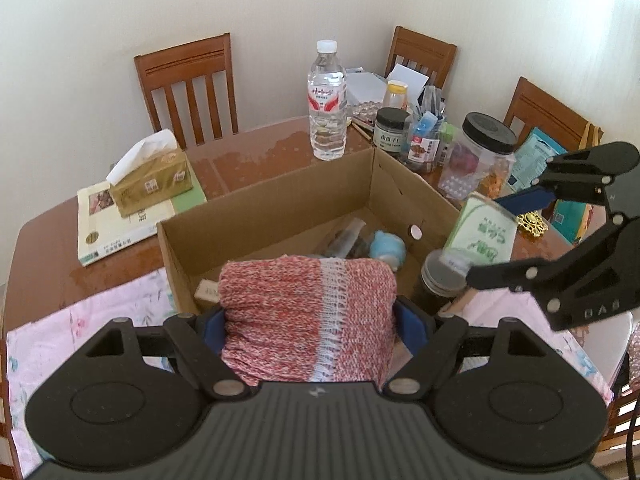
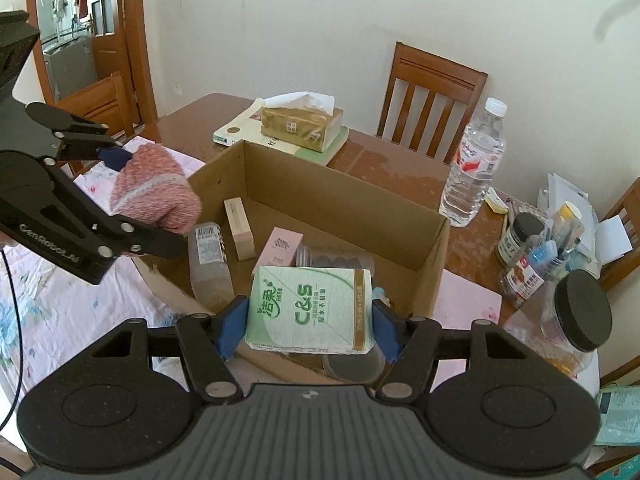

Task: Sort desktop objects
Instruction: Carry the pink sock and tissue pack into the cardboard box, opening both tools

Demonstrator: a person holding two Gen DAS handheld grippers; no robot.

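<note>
Two tongs work over one cardboard box on the table.

From the left wrist view, the left tongs are clamped on a red-and-white knitted cloth held over the box's near wall. Inside lie a light blue soft thing, a dark item beside it that is hard to make out, and a small beige box. At the box's right edge, the right tongs grip a green tissue pack.

From the right wrist view, the right tongs pinch that tissue pack above the box, which holds a pink carton, a beige carton, and clear plastic containers. A water bottle stands beyond the box's far right corner.
</note>
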